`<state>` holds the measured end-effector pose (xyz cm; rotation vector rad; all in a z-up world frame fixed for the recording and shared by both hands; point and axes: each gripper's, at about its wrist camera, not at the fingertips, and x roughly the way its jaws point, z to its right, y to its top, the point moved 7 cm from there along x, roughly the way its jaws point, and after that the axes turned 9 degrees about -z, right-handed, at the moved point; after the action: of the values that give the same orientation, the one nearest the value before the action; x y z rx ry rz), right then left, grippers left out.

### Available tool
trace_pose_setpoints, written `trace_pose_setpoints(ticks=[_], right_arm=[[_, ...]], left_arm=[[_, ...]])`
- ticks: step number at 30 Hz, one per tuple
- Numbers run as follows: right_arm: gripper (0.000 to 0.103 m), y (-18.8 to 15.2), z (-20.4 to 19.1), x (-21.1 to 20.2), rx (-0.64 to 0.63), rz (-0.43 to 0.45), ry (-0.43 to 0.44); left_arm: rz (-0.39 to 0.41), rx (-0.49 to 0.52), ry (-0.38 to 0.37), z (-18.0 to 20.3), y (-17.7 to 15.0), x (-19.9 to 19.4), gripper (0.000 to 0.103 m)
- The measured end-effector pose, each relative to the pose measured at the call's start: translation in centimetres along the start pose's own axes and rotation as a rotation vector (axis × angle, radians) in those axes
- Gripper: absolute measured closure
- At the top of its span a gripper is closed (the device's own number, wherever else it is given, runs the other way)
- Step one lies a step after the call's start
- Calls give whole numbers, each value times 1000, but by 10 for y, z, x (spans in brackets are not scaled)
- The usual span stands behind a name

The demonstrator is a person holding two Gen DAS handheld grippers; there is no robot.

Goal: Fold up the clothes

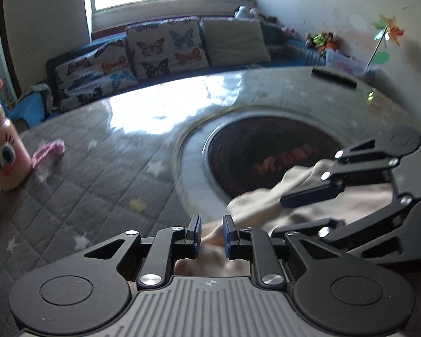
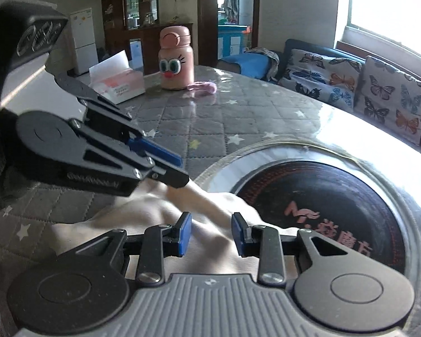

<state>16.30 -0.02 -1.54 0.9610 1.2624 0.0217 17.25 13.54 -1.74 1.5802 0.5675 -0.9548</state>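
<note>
1. fingers on my left gripper (image 1: 212, 233) stand a narrow gap apart with cream cloth showing through between them; they look parted, not pinched. from the right wrist view the same gripper (image 2: 172, 168) comes in side-on with its tips down near the cloth, and i cannot tell from there whether anything is caught.
2. right gripper (image 2: 210, 234) has its blue pads wider apart, nothing between them but cloth lying below. in the left wrist view it (image 1: 308, 210) reaches in from the right, one finger above the fabric and one lower, jaws plainly spread.
3. cream garment (image 2: 143, 213) lies rumpled on the near part of the quilted table cover (image 2: 210, 123), one lobe running out to the rim of the dark round inset (image 2: 322, 196) in the table. no clean fold line that i can see; it reads as bunched rather than squared.
4. judgement: both tools are poised over the same ridge of fabric, which fits either picking up an edge or having let one go. i can't settle which.
5. if gripping: take one layer only, at an edge, tools kept apart so the cloth goes taut between them.
6. risk: motion blur suggests quick movement; grabbing the heap's middle would drag it over the inset.
7. pink bottle (image 2: 176, 59), tissue box (image 2: 118, 81) and pink yarn bit (image 2: 202, 86) sit well clear at the far side.
</note>
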Motion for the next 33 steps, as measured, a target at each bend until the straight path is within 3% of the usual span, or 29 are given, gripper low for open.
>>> trace_pose_setpoints(ticks=[8, 15, 26, 33], right_arm=[[72, 4, -31, 6, -41, -3, 90], [72, 2, -49, -4, -61, 8, 173], [72, -9, -69, -16, -108, -4, 167], [72, -23, -102, -16, -181, -24, 226]], left_arm=[[10, -44, 24, -20, -4, 6, 85], [49, -117, 29, -35, -11, -21, 85], [36, -18, -32, 8, -22, -21, 85], [22, -21, -12, 6, -28, -10, 85]])
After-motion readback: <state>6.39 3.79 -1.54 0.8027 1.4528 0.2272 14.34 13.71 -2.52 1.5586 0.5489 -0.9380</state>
